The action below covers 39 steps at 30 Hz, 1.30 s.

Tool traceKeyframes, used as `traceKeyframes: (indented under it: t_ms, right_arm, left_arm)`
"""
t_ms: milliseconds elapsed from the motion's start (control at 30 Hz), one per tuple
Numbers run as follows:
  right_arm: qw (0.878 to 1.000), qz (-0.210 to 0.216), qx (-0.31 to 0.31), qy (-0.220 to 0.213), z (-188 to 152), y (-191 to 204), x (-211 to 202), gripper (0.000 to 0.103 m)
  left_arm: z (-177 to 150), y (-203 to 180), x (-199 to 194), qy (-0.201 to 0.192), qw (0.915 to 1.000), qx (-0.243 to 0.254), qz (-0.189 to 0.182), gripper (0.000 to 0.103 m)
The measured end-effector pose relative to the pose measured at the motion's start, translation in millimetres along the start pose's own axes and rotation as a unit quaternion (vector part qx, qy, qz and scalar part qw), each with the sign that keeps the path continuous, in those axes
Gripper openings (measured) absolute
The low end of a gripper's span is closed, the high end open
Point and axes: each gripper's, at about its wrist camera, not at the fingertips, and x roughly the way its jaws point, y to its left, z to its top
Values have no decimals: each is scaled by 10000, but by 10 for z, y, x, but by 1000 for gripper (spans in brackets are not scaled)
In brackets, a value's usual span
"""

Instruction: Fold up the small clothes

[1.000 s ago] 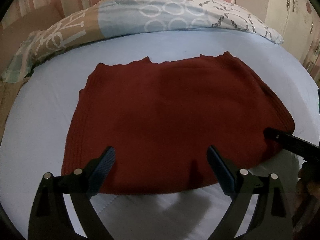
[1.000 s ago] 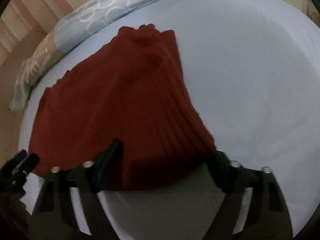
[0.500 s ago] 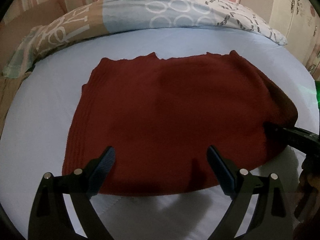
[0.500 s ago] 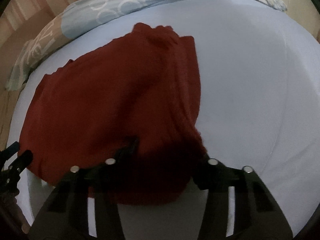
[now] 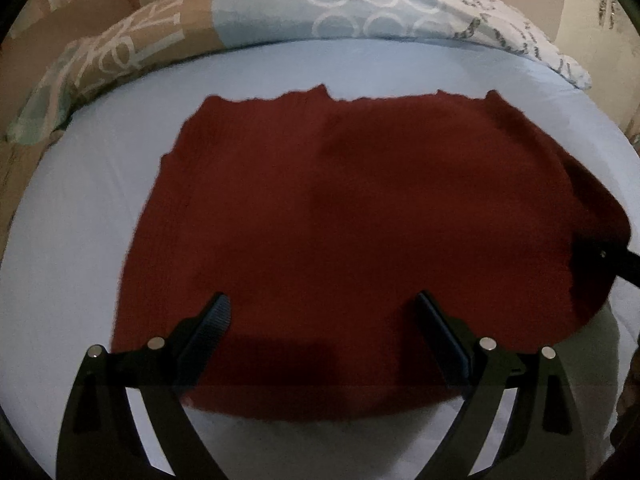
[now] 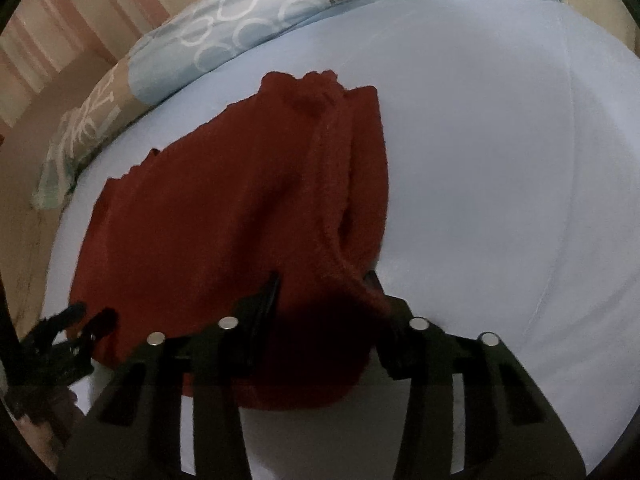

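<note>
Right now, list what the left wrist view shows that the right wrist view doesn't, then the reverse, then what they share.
Only the left wrist view: the left gripper seen from behind, jaws wide over the near hem of the red knit garment, gripping nothing, and the garment's left side edge lying flat.

Only the right wrist view: the right gripper closing with a bunched fold of the garment's right edge between its fingers, lifting it into a ridge.

Both: the garment, the light blue sheet, the patterned pillow.

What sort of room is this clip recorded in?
Most likely a bedroom. The red knit garment lies on a bed with a pale blue sheet, a patterned pillow sits along its far edge, and striped wallpaper shows behind it.
</note>
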Motion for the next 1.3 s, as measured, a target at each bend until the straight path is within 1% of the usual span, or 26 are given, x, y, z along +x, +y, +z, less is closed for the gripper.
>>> traceKeyframes:
  t_ms: [67, 133, 200, 300, 333, 367, 467, 600, 800, 900, 967, 1033, 1133, 1233, 1300]
  right_arm:
    - [9998, -113, -141, -14, -13, 35, 25, 41]
    - [9995, -196, -259, -37, -13, 54, 42, 43]
    - [9997, -173, -175, -21, -1, 32, 79, 45]
    - [9998, -176, -121, -7, 23, 29, 125, 46]
    - [9997, -207, -159, -11, 26, 40, 127, 44]
    - [9994, -261, -239, -22, 30, 63, 121, 39]
    - [9987, -362, -334, -94, 16, 84, 75, 33]
    - [9962, -566, -598, -281, -20, 176, 30, 31]
    - [9951, -559, -625, -517, -26, 220, -81, 28]
    - [9925, -638, -854, -597, 13, 340, -157, 28]
    - [9891, -789, -1084, -615, 32, 437, -157, 28]
    - [9855, -924, -1277, -628, 36, 516, -157, 28]
    - [9839, -873, -1346, -790, 61, 640, -270, 27]
    - [9832, -717, -1395, -929, 104, 820, -376, 24]
    - [9821, -557, -1474, -1033, 138, 1036, -457, 22]
  left_arm:
    - [8, 4, 107, 53, 10000, -79, 18, 94]
    - [17, -17, 161, 41, 9999, -94, 96, 97]
    - [18, -48, 183, 16, 9998, -62, 192, 100]
    - [-2, -76, 198, 16, 9996, -22, 290, 101]
    - [-10, -87, 199, 4, 9995, 12, 329, 101]
    - [-11, -95, 206, 4, 9994, 31, 356, 101]
    - [-12, -105, 217, 23, 9992, 49, 407, 101]
    - [-3, -108, 235, 68, 9990, 44, 450, 101]
    - [2, -132, 266, 76, 9985, 93, 536, 102]
    - [-23, -172, 273, 24, 9977, 150, 659, 102]
    - [-30, -183, 276, 4, 9974, 151, 703, 102]
    - [-3, -140, 267, 46, 9982, 94, 588, 102]
    - [26, 36, 136, 77, 9998, -120, 133, 101]
    - [62, 272, -91, -88, 9998, -177, -4, 101]
    - [82, 431, -206, -167, 9998, -99, 74, 101]
